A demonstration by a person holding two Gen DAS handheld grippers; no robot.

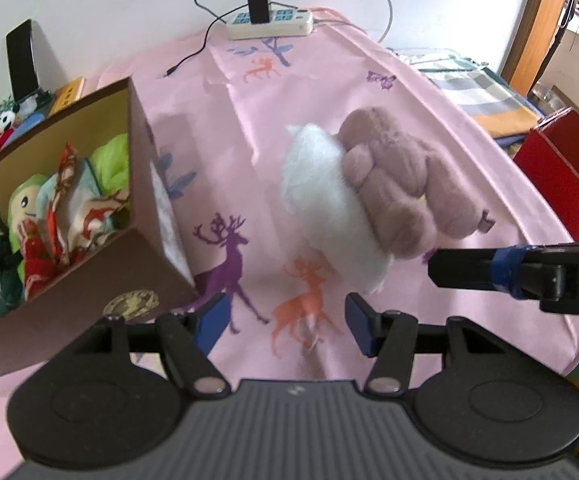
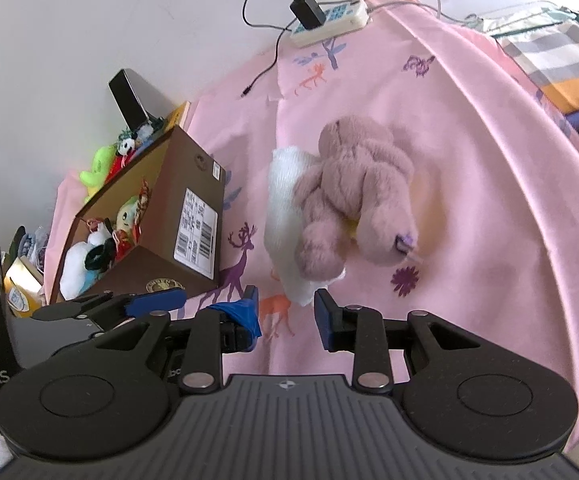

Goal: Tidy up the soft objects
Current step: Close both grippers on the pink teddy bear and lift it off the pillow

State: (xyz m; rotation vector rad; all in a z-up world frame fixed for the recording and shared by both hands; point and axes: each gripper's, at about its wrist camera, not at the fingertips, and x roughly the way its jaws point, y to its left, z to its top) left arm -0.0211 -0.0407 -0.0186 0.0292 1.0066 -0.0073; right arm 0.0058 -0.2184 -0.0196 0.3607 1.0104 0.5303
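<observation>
A pink-brown plush bear (image 1: 405,184) lies on top of a white fluffy plush (image 1: 325,204) on the pink cloth; both also show in the right wrist view, the bear (image 2: 353,192) over the white plush (image 2: 285,216). My left gripper (image 1: 285,324) is open and empty, just short of the white plush. My right gripper (image 2: 287,314) is open and empty, its fingertips near the white plush's near end. The right gripper also shows at the right edge of the left wrist view (image 1: 489,272). A brown cardboard box (image 1: 89,216) at left holds several soft toys (image 1: 49,216).
The pink deer-print cloth (image 1: 249,184) covers the table. A white power strip (image 1: 269,24) with a black charger and cable lies at the far edge. A red box (image 1: 561,168) stands at right. More plush toys (image 2: 101,168) sit behind the brown box (image 2: 193,216).
</observation>
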